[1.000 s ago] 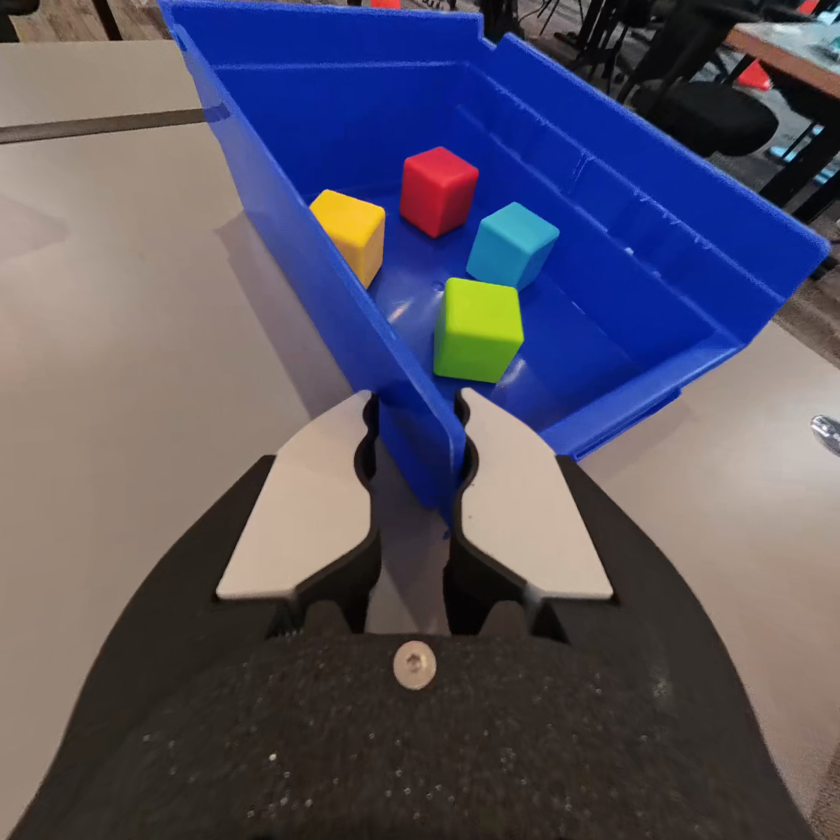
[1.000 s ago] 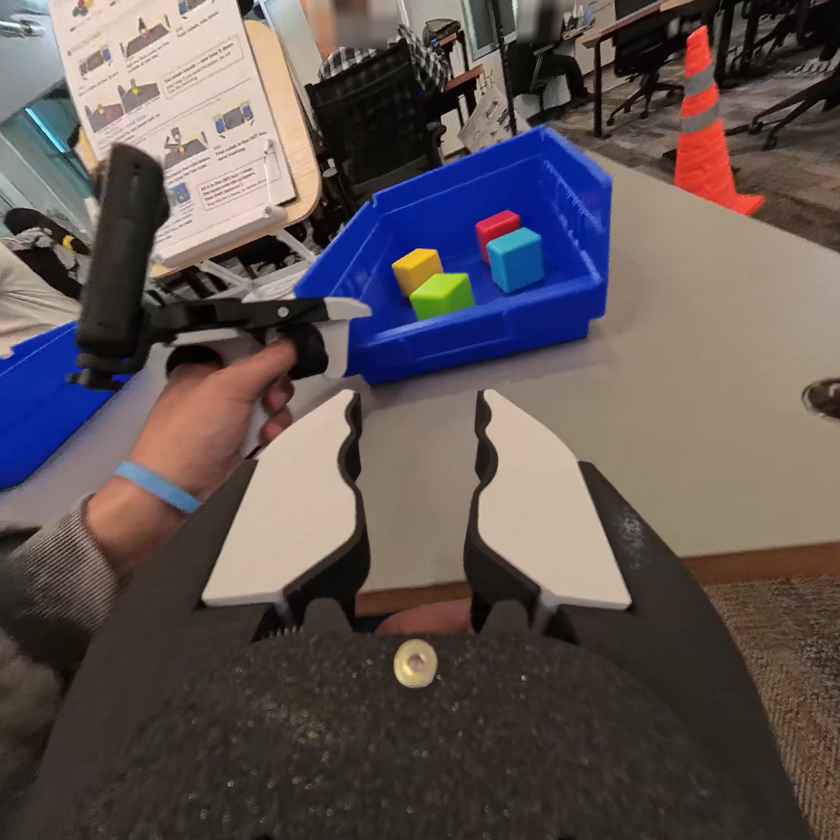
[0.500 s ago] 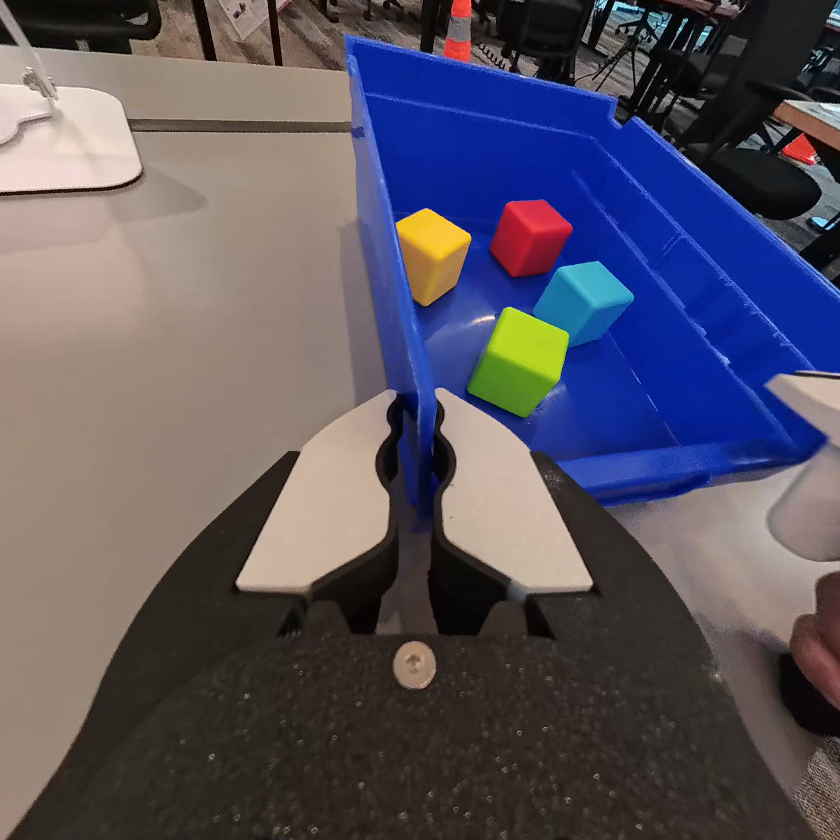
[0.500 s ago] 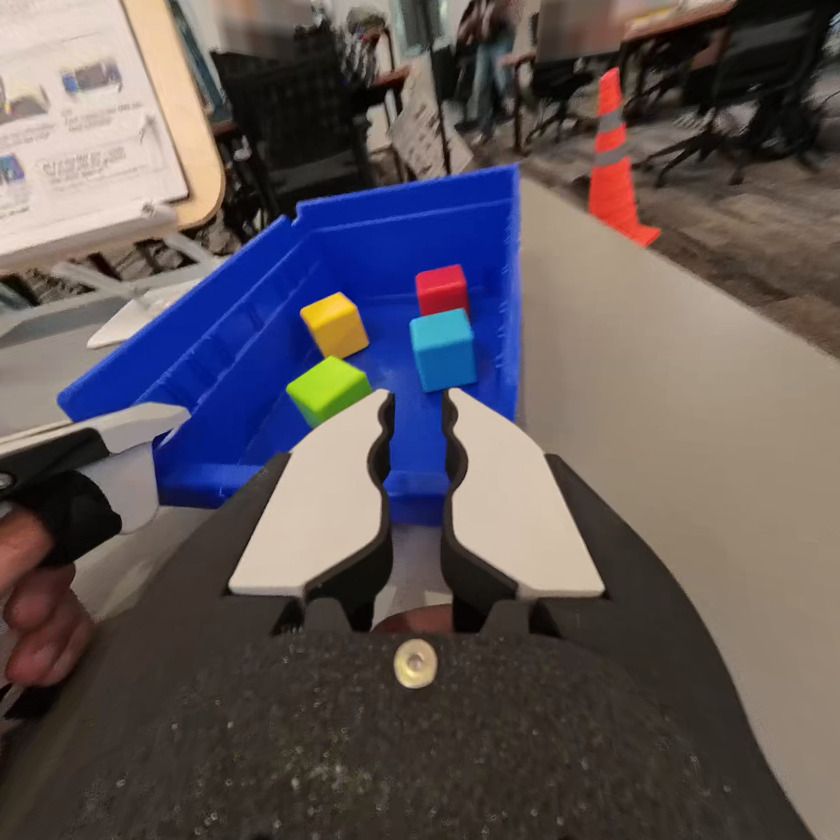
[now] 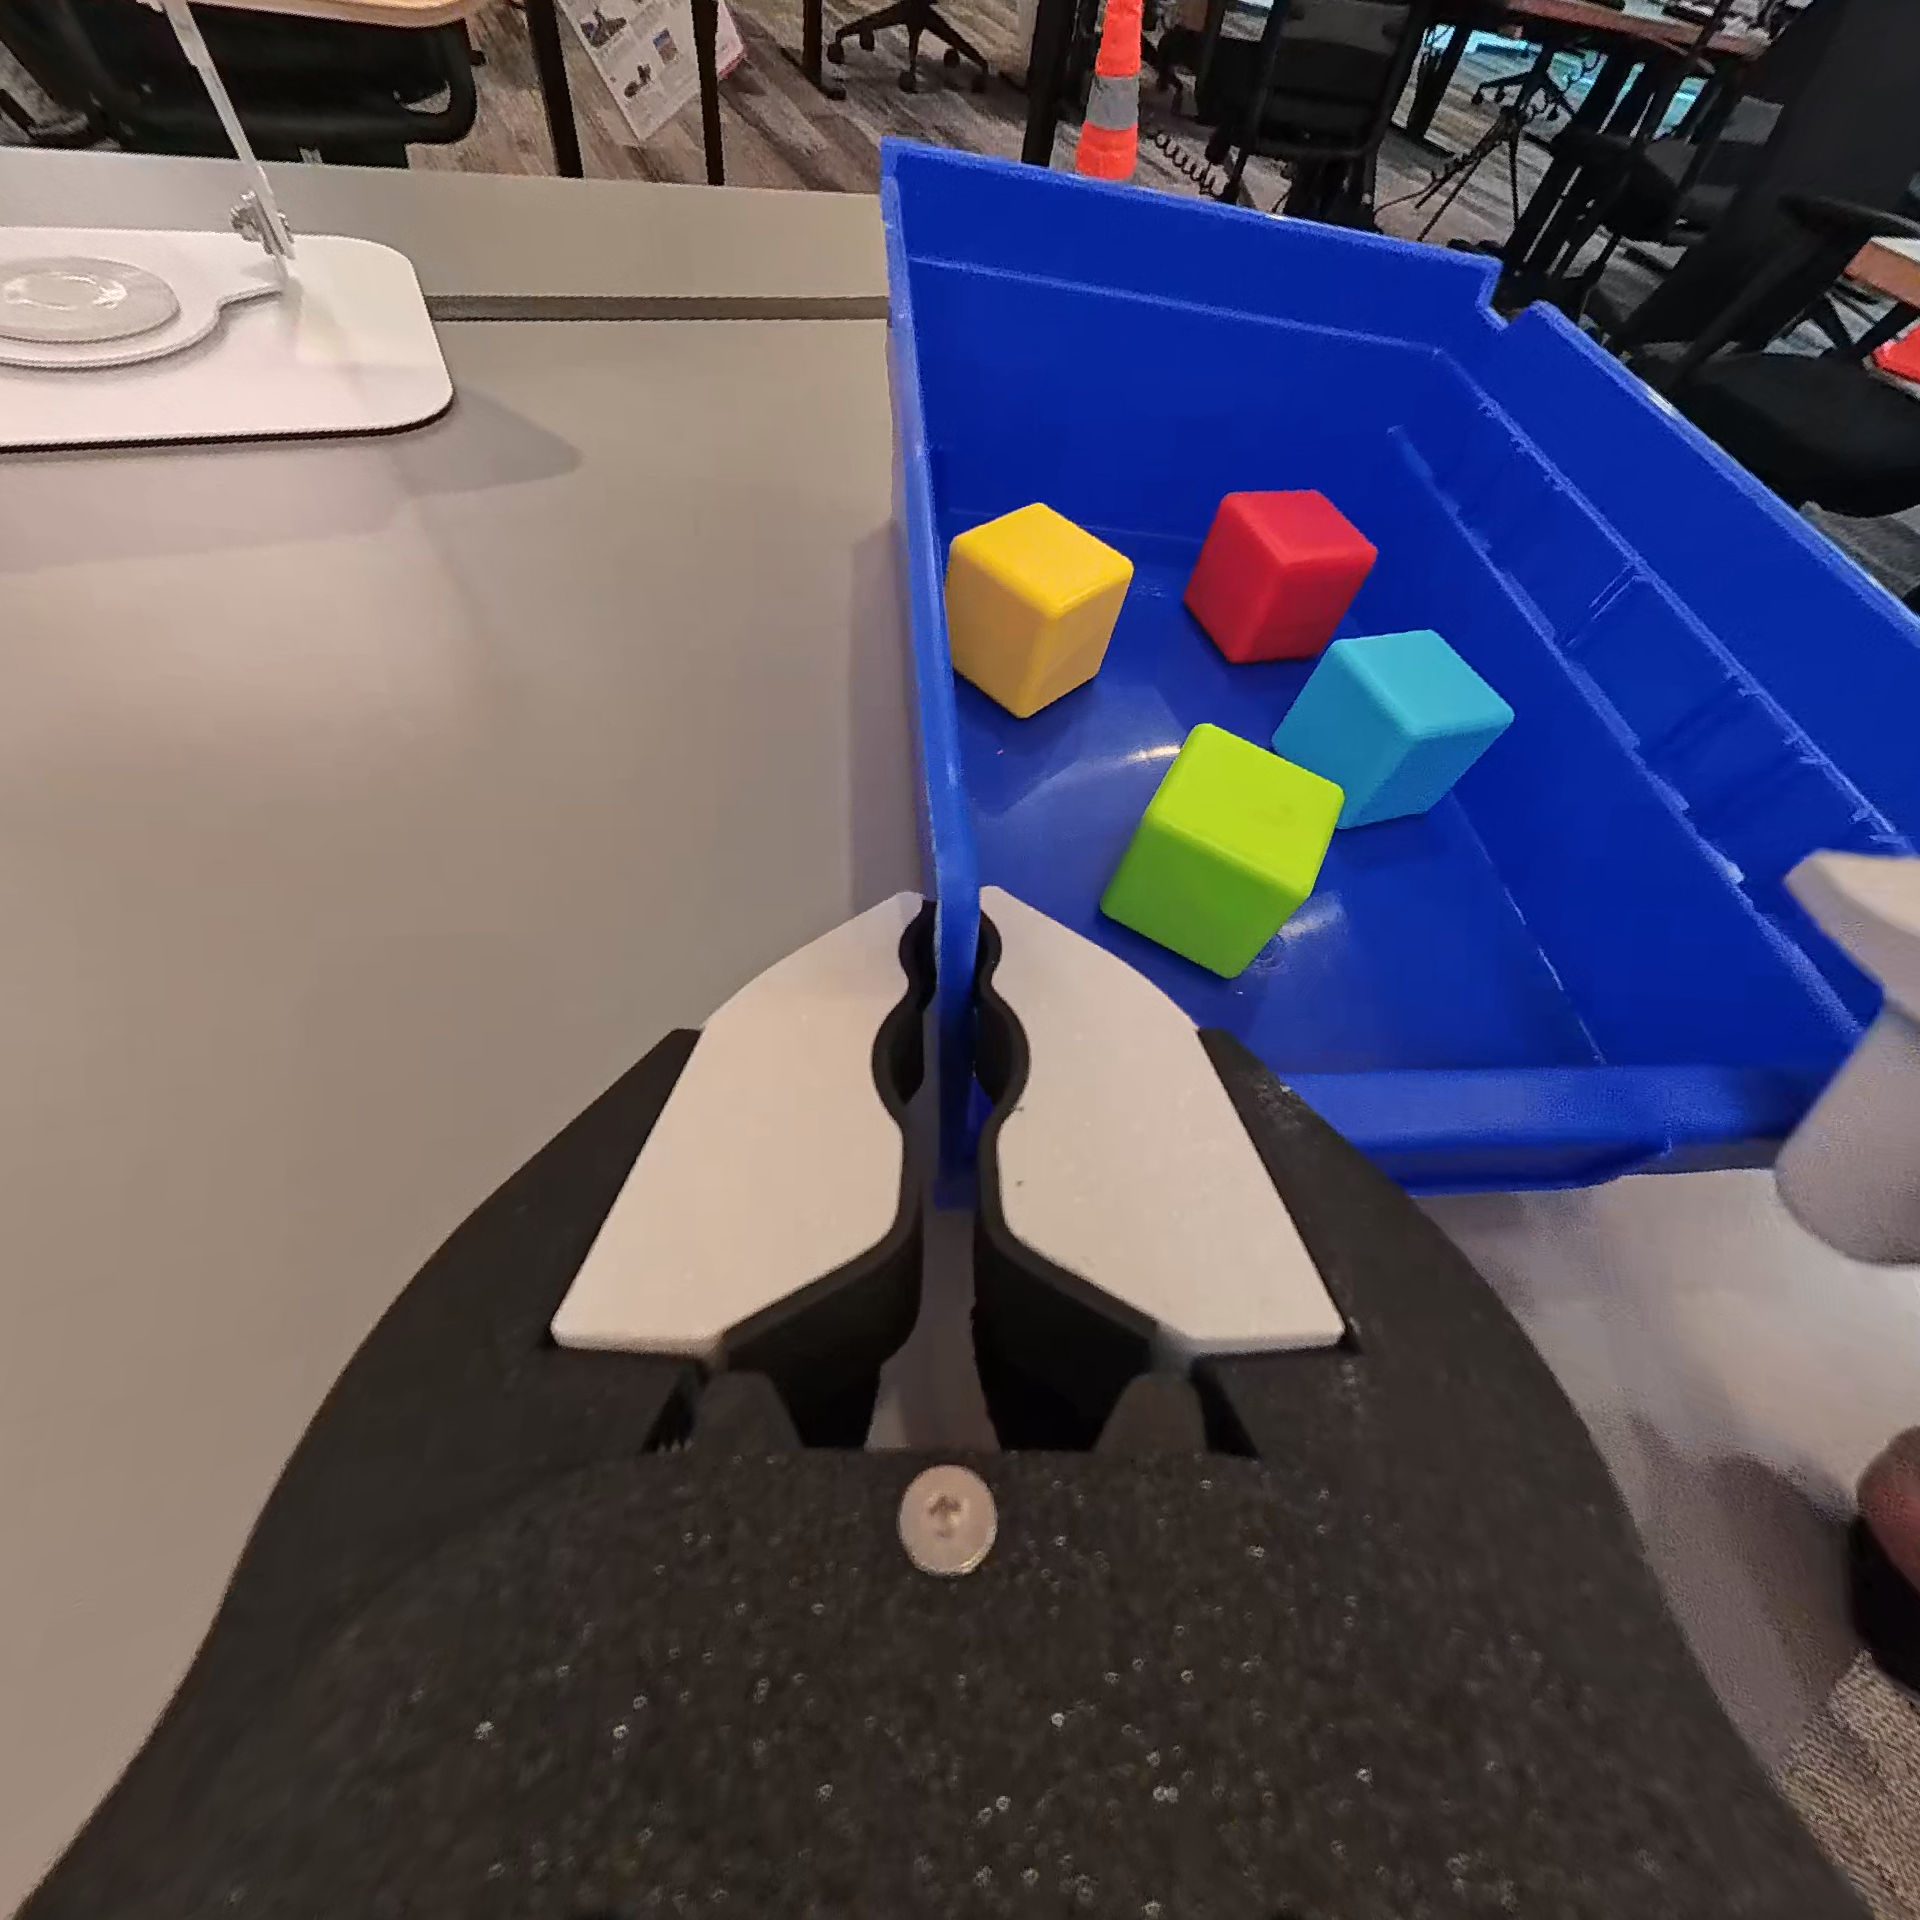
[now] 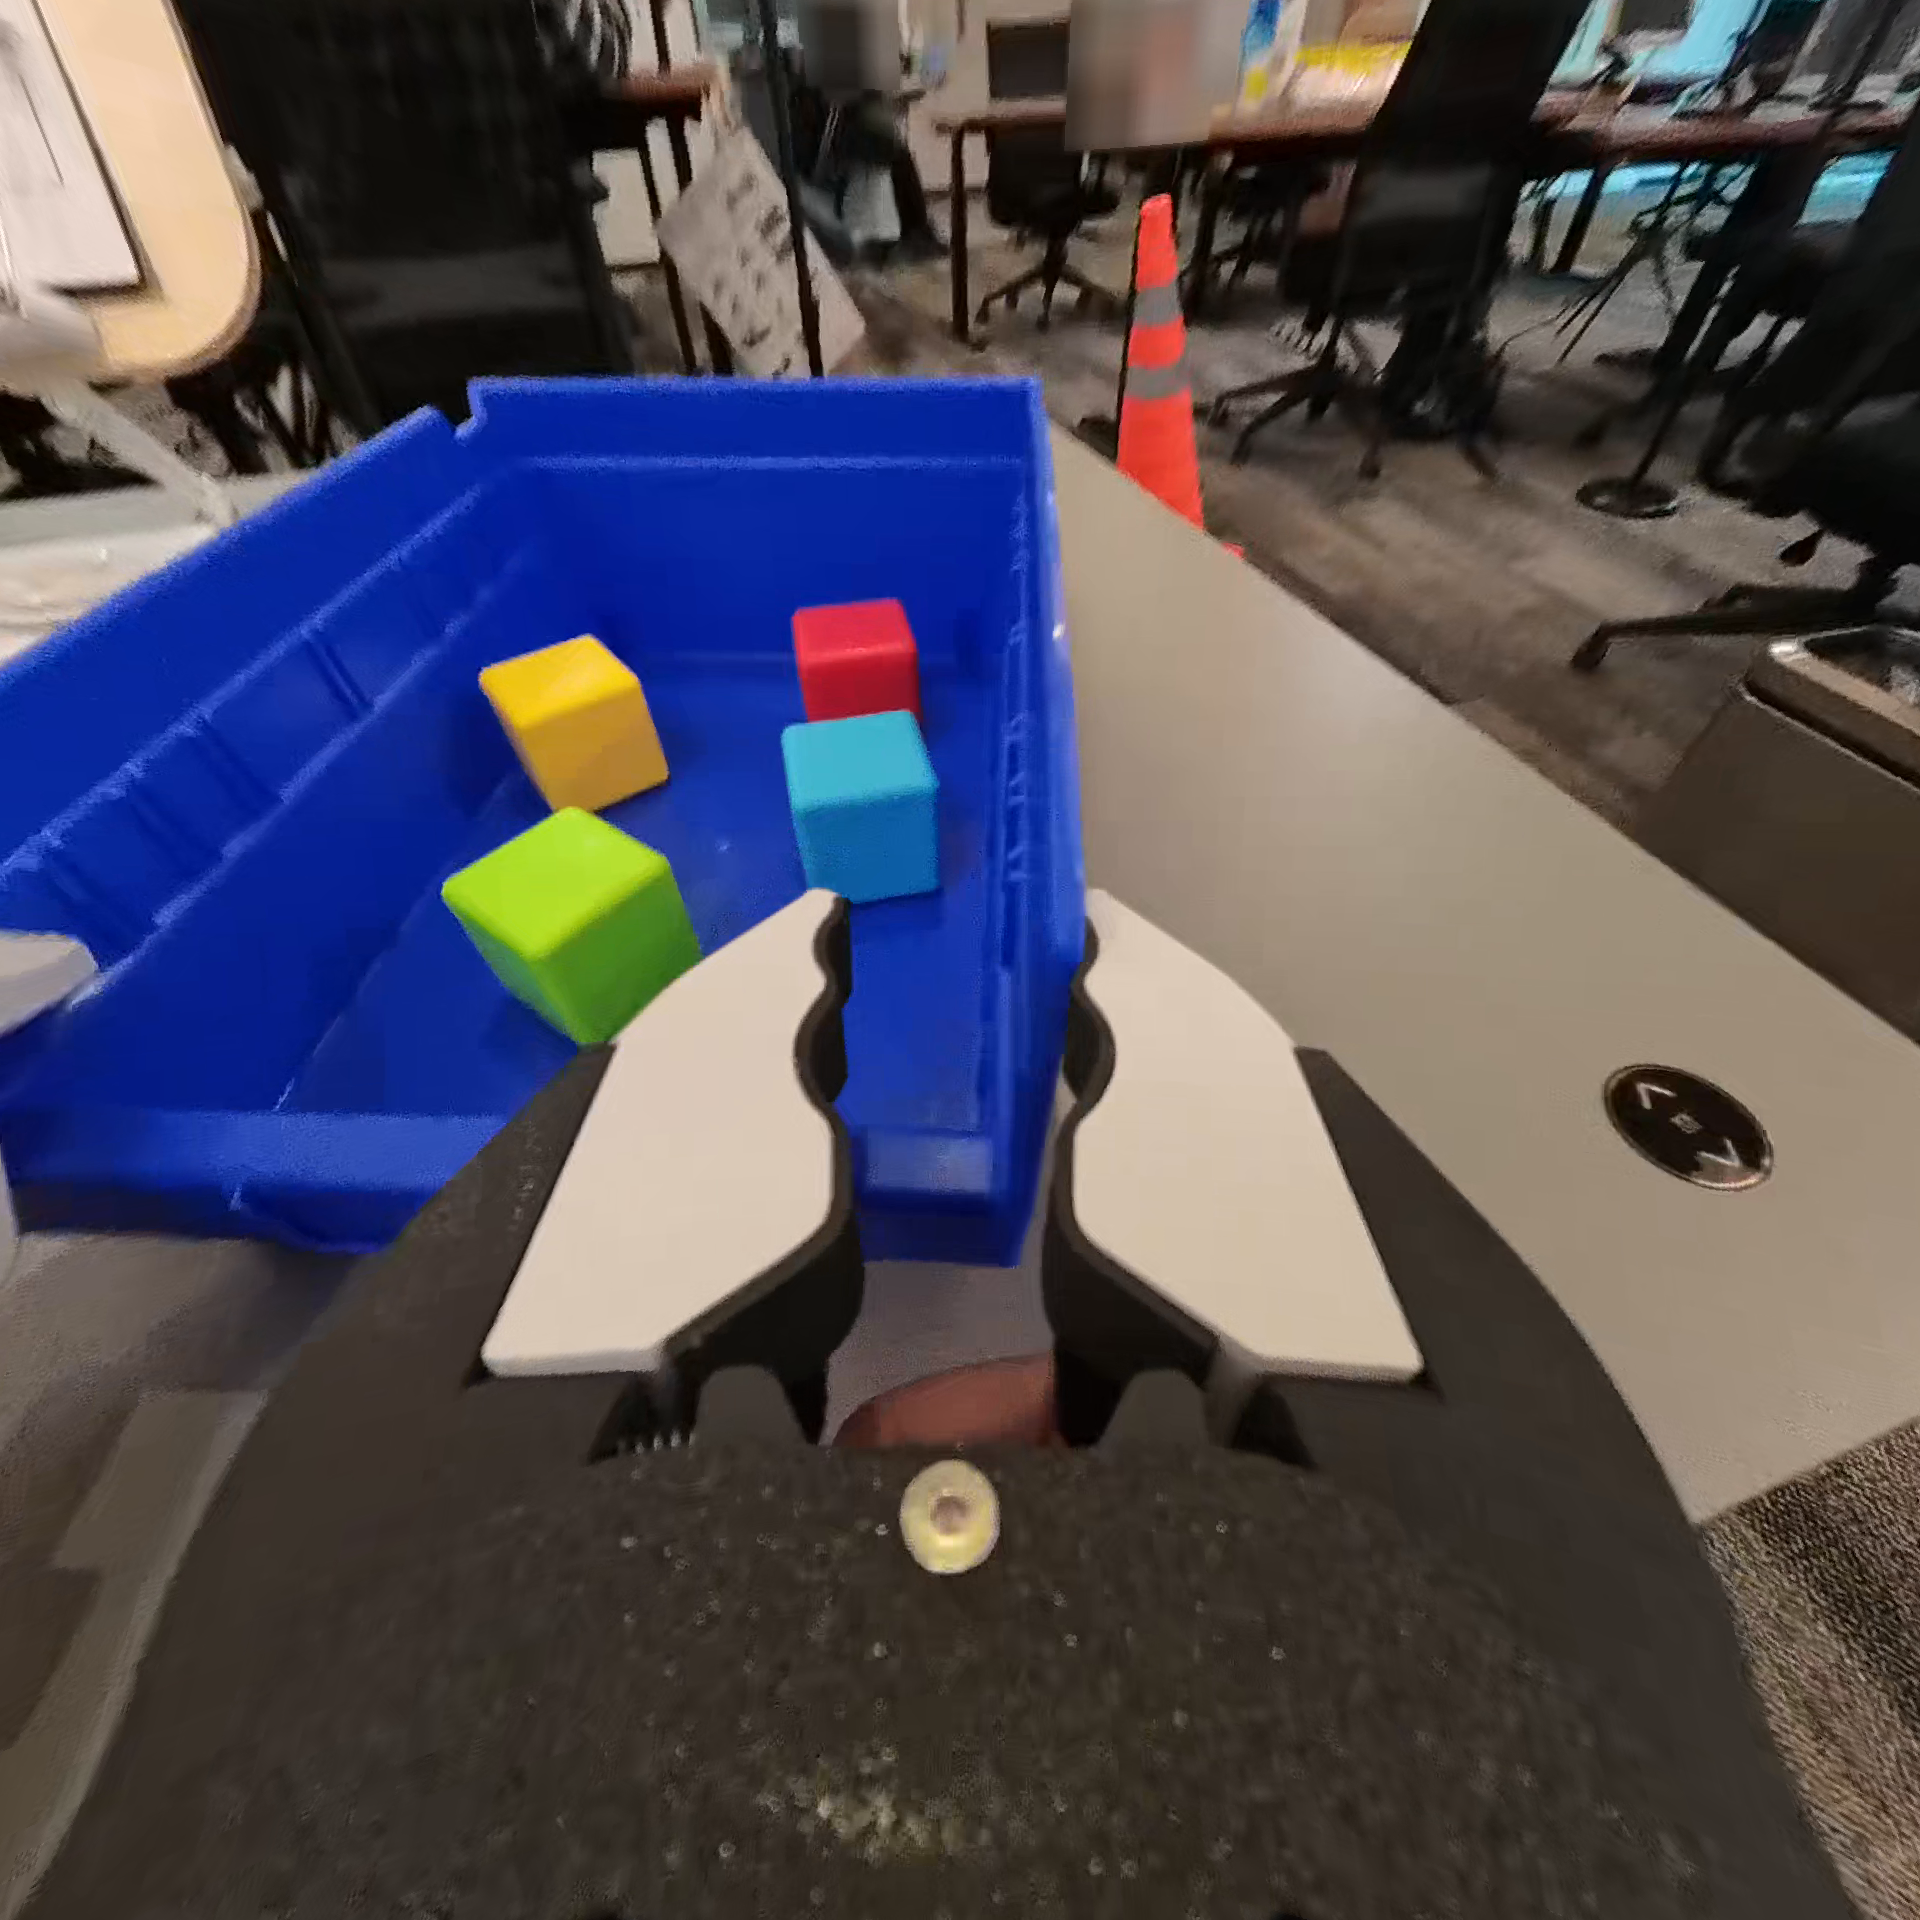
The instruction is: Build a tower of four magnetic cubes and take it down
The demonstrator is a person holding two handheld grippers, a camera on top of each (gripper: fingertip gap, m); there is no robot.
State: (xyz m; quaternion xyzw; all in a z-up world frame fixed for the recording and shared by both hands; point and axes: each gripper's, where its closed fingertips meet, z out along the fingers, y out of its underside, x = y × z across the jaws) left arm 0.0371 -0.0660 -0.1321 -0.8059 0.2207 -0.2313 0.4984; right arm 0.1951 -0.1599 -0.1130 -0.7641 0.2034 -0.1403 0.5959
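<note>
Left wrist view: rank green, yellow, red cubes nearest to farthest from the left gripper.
From the left gripper, shut on the blue bin wall:
1. green cube, just right of the fingertips, near end of the bin.
2. yellow cube, farther in, beside the gripped wall.
3. red cube, farther in and to the right.

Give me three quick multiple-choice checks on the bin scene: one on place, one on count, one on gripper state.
1. Where are the cubes?
A. on the table
B. in the blue bin
C. in a stack

2. How many cubes show?
A. three
B. four
C. five

3. What is the left gripper doing?
A. clamping the bin's side wall
B. holding the green cube
C. hanging open over the table

Key: 1 B, all lie apart on the bin floor. 2 B: yellow cube, red cube, light blue cube, green cube. 3 A, its fingers pinch the wall; the right gripper straddles the opposite wall, open.
</note>
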